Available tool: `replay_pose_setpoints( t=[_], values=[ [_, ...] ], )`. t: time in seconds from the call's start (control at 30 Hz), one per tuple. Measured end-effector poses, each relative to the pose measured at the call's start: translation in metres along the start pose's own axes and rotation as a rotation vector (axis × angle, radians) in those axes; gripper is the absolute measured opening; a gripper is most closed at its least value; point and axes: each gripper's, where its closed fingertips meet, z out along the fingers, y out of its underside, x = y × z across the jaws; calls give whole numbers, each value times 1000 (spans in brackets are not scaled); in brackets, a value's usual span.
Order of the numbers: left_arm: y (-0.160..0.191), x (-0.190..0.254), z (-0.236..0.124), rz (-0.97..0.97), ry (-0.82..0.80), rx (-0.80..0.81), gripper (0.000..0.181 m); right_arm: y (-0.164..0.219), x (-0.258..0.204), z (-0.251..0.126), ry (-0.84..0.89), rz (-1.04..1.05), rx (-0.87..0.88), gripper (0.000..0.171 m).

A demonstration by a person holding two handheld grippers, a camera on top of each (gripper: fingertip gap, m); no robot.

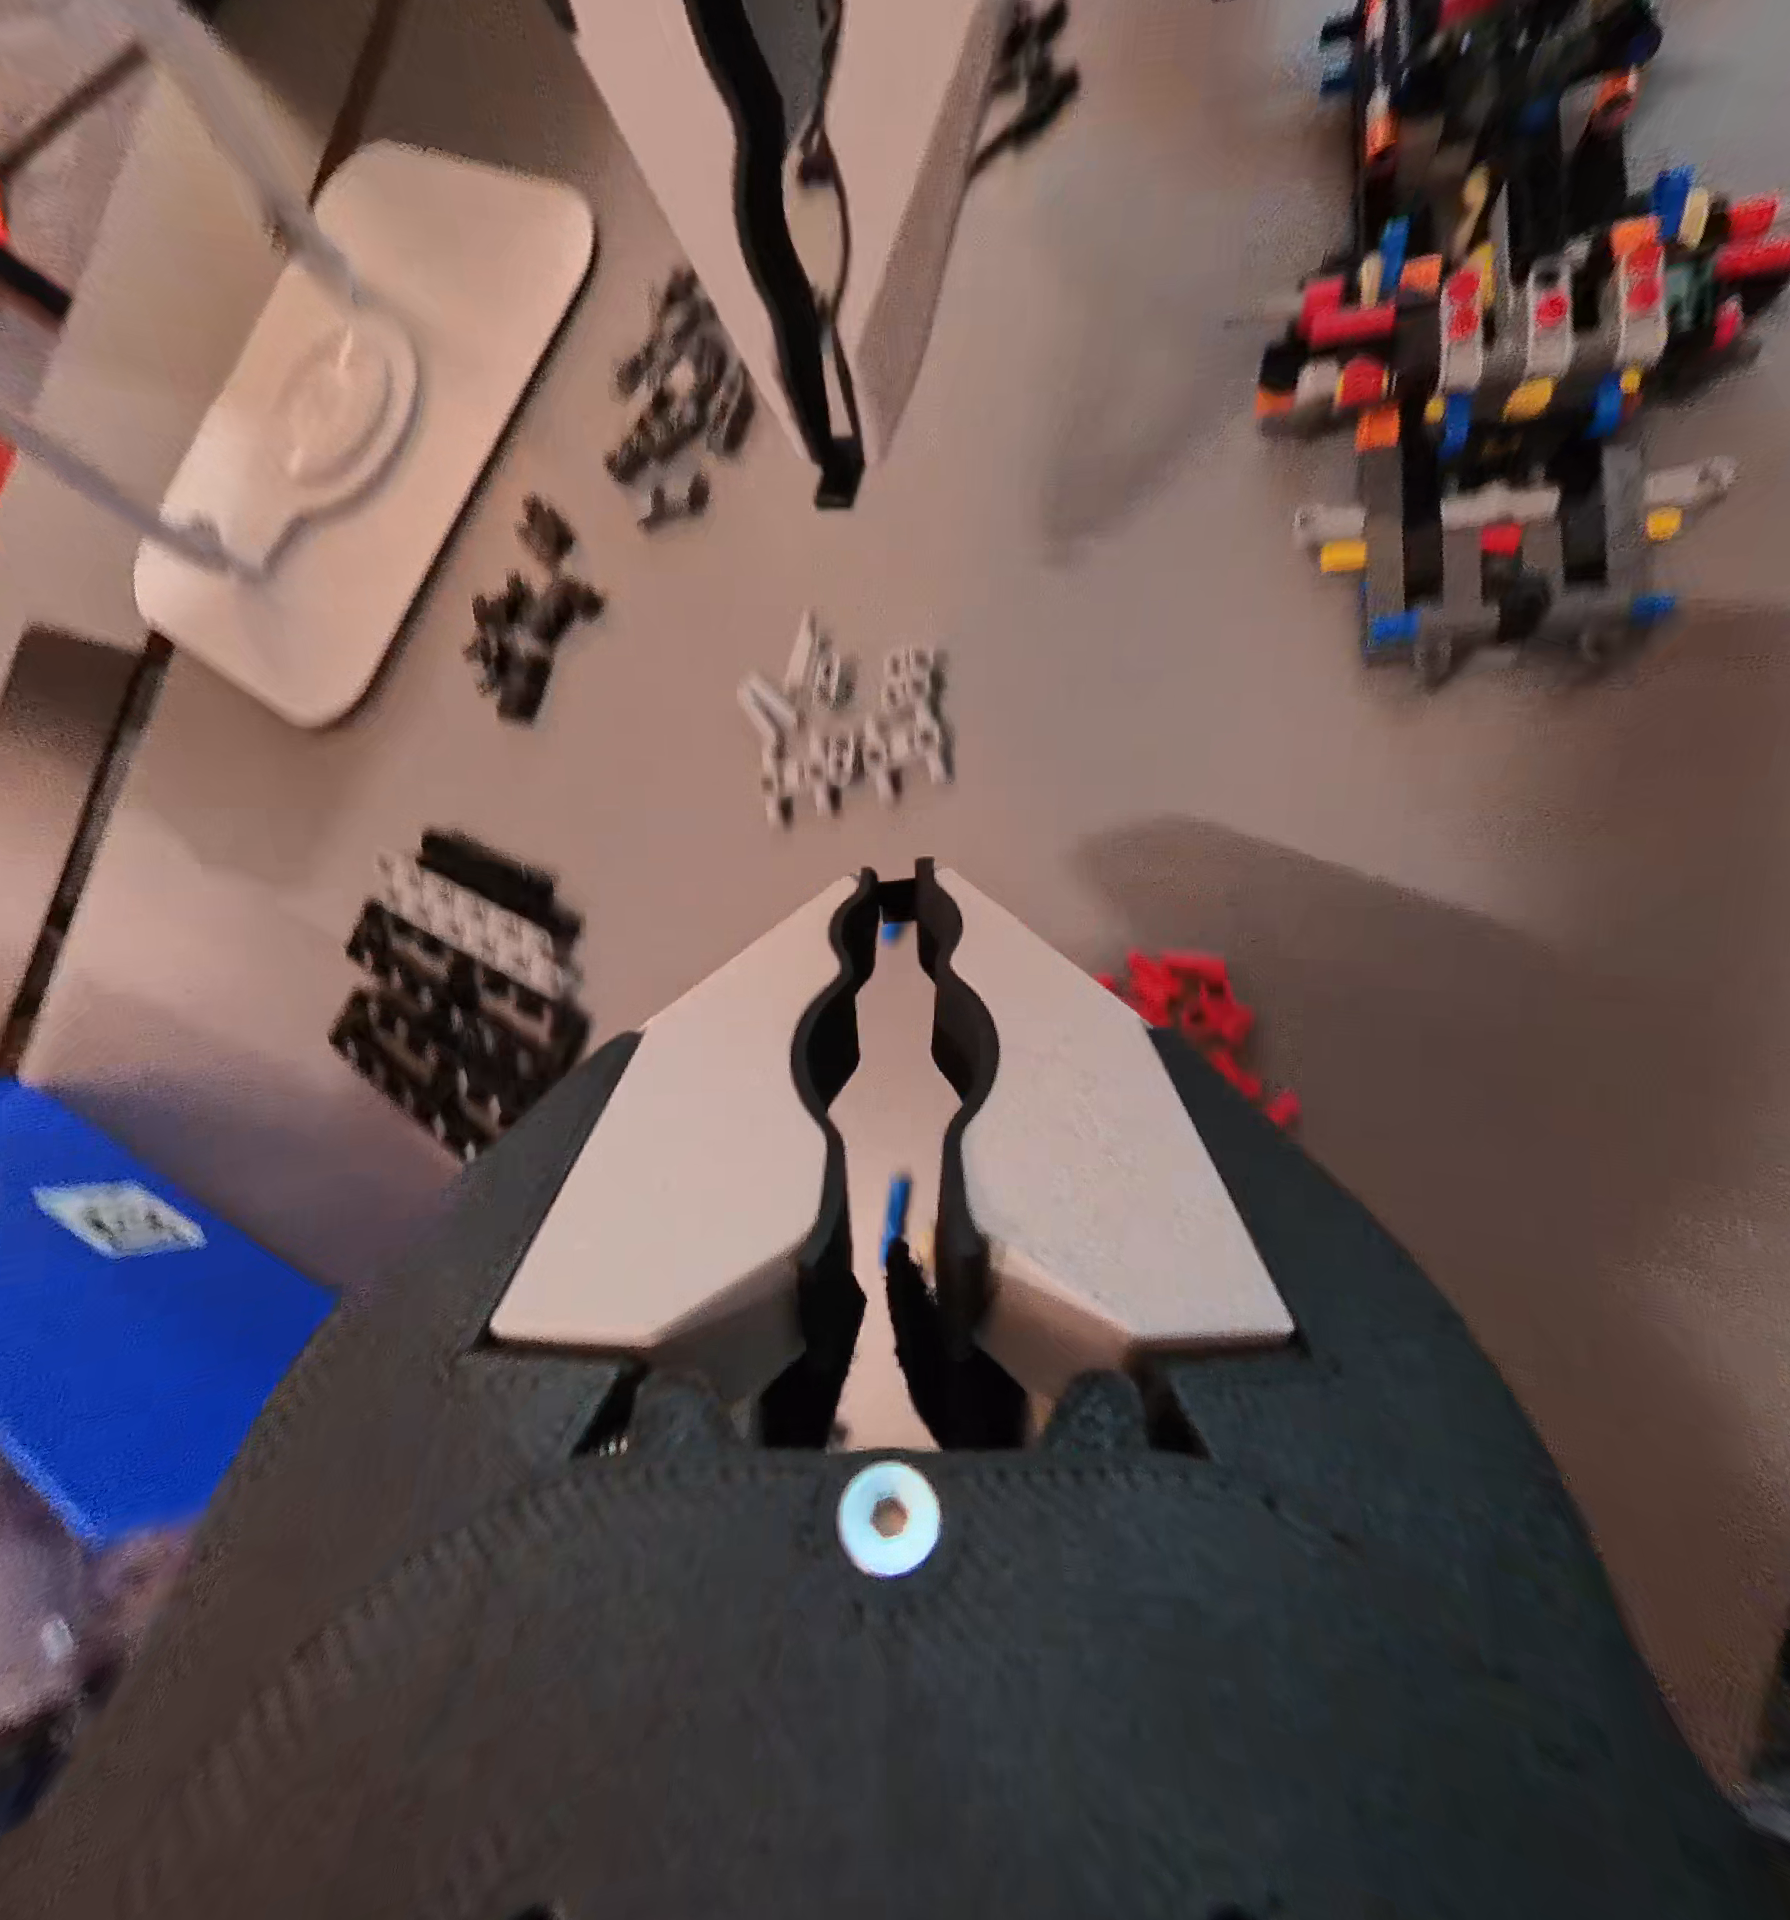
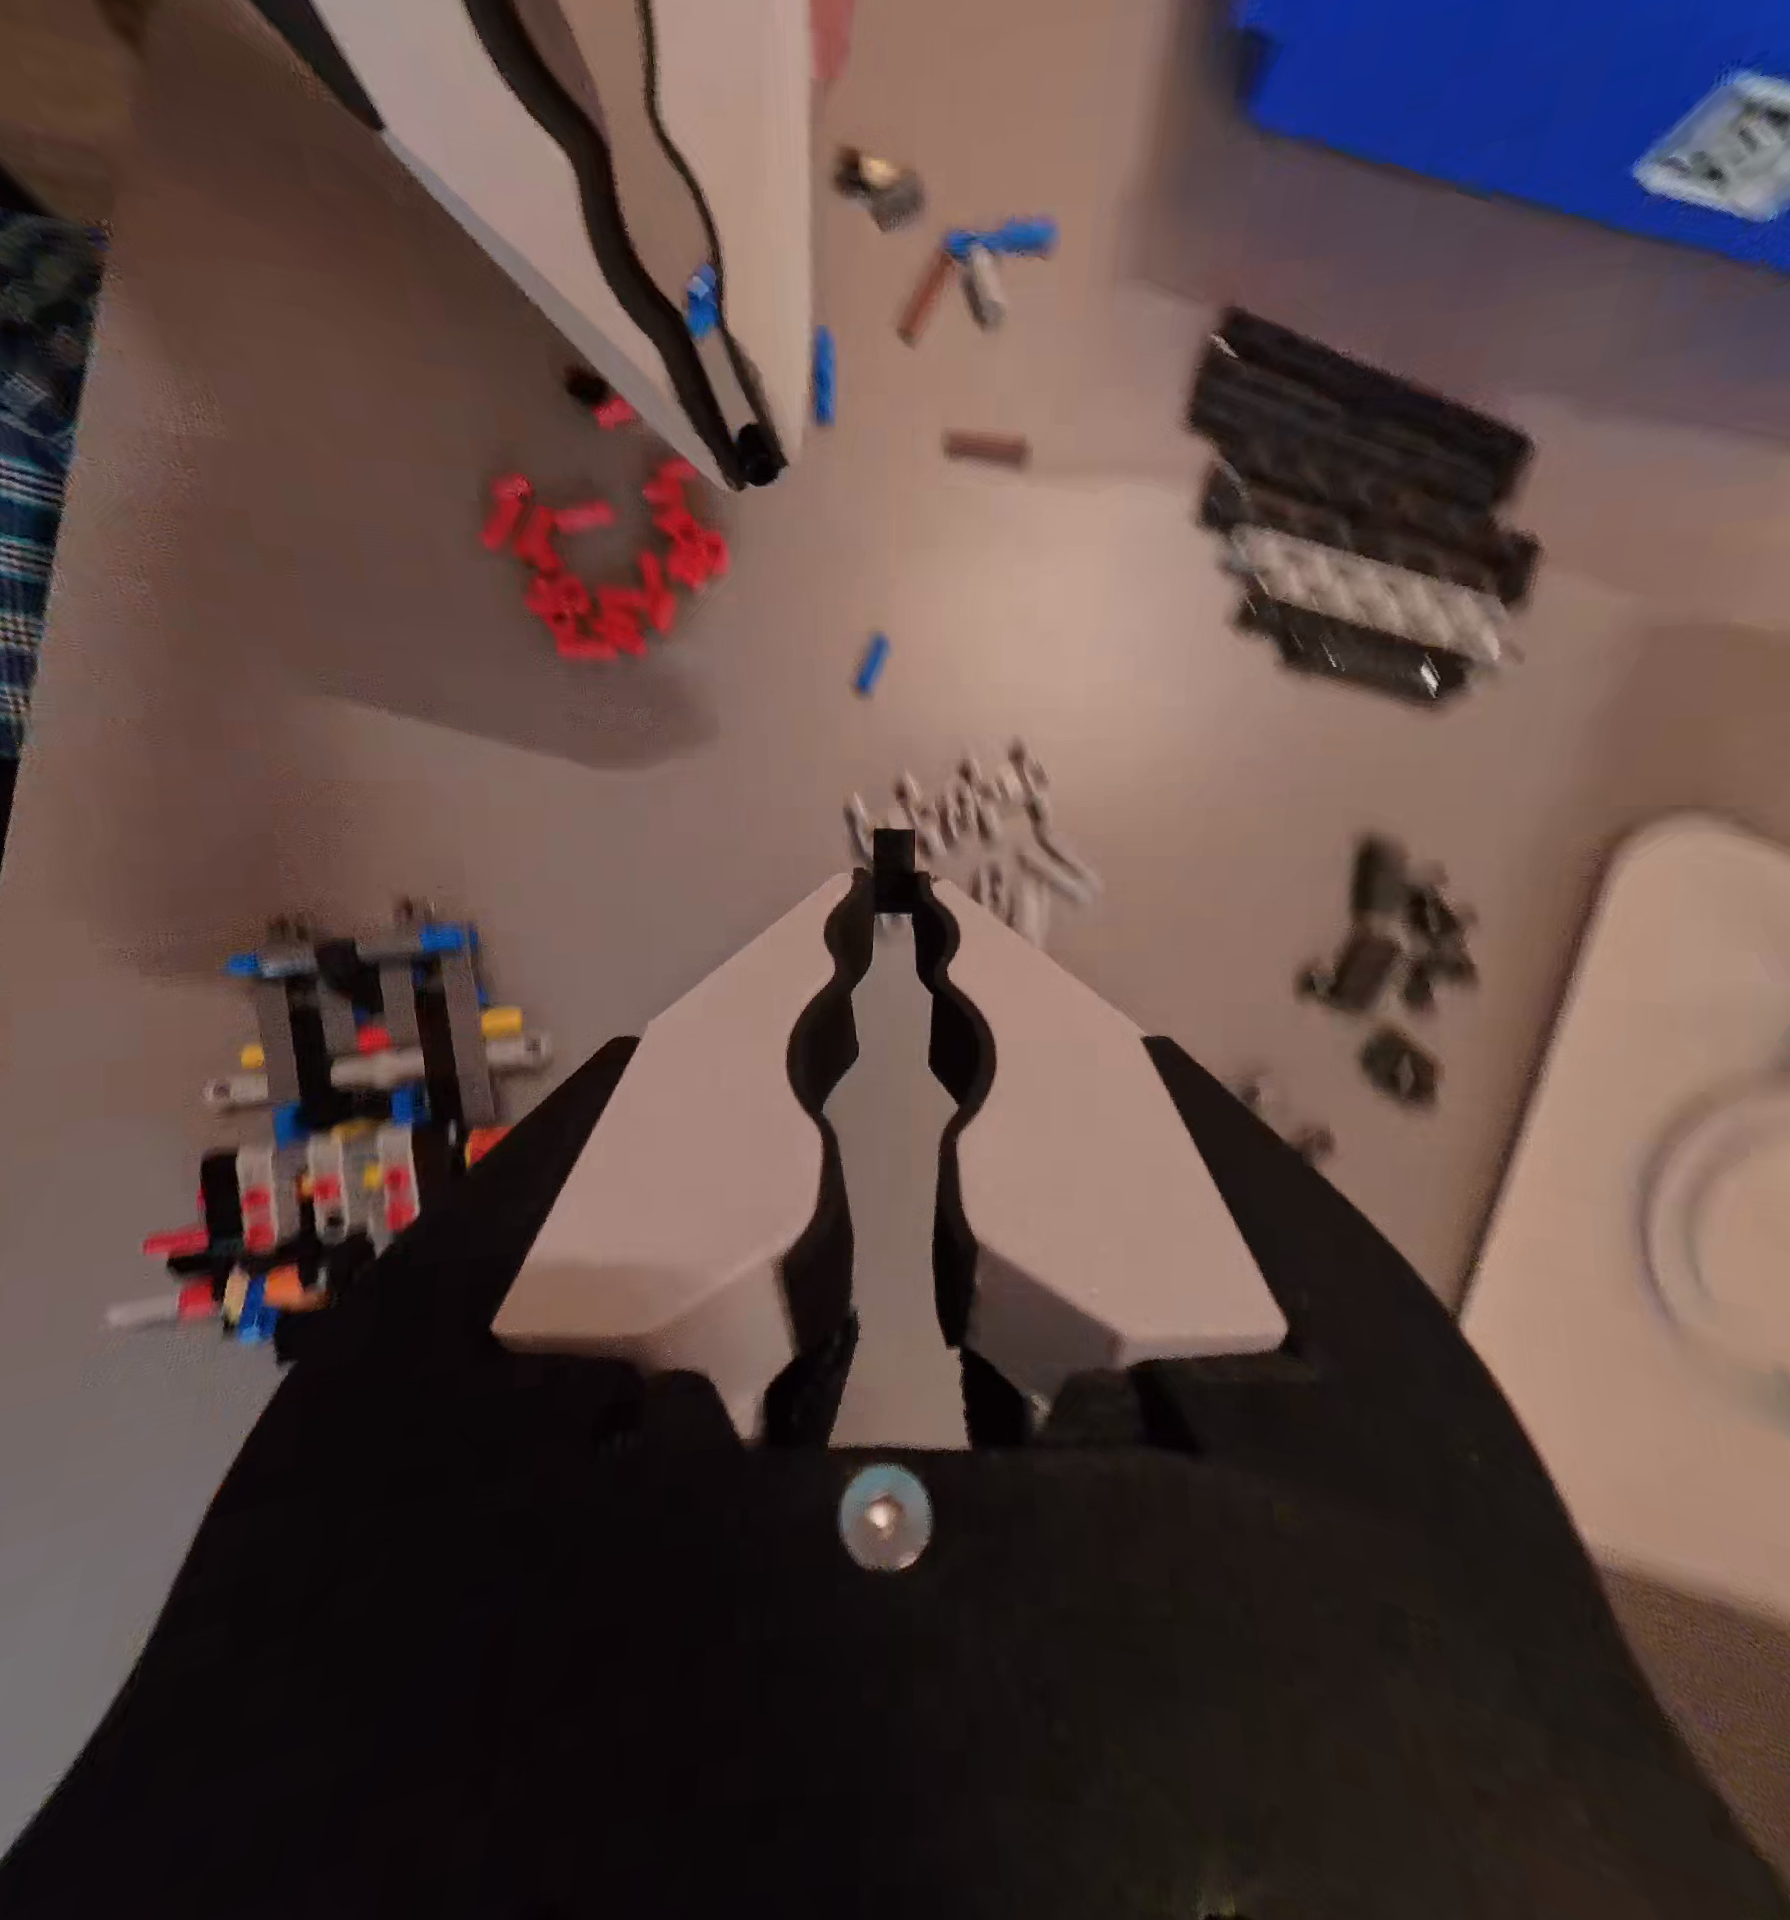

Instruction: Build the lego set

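The part-built, many-coloured lego model (image 1: pixel 1493 364) stands on the tan table; it also shows in the right wrist view (image 2: pixel 351 1122). My left gripper (image 1: pixel 896 883) is shut on a small black piece (image 1: pixel 896 899) above the table, just short of a pile of light grey pieces (image 1: pixel 849 727). It also shows at the top of the right wrist view (image 2: pixel 756 457). My right gripper (image 2: pixel 896 883) is shut on a small black piece (image 2: pixel 893 854) that sticks out past its tips, over the grey pile (image 2: pixel 984 831). It hangs at the top of the left wrist view (image 1: pixel 837 483).
Sorted piles lie around: long black beams (image 1: pixel 465 987) (image 2: pixel 1358 509), red pins (image 1: pixel 1192 1003) (image 2: pixel 600 561), small black parts (image 1: pixel 678 395) (image 2: pixel 1390 956), loose blue pins (image 2: pixel 870 660). A blue box (image 1: pixel 91 1268) (image 2: pixel 1545 104) and a white stand base (image 1: pixel 351 416) (image 2: pixel 1701 1195) border the table. There is about 8 cm between the tips of the two grippers.
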Motion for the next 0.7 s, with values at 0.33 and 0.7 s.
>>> replay_pose_setpoints(
  t=[0.33,0.7],
  values=[
    [-140,-9,90,192,118,67,5,142,26,-124,261,336,-10,4],
    [-230,3,202,102,233,89,4,250,23,-136,324,517,-211,4]
  ],
)
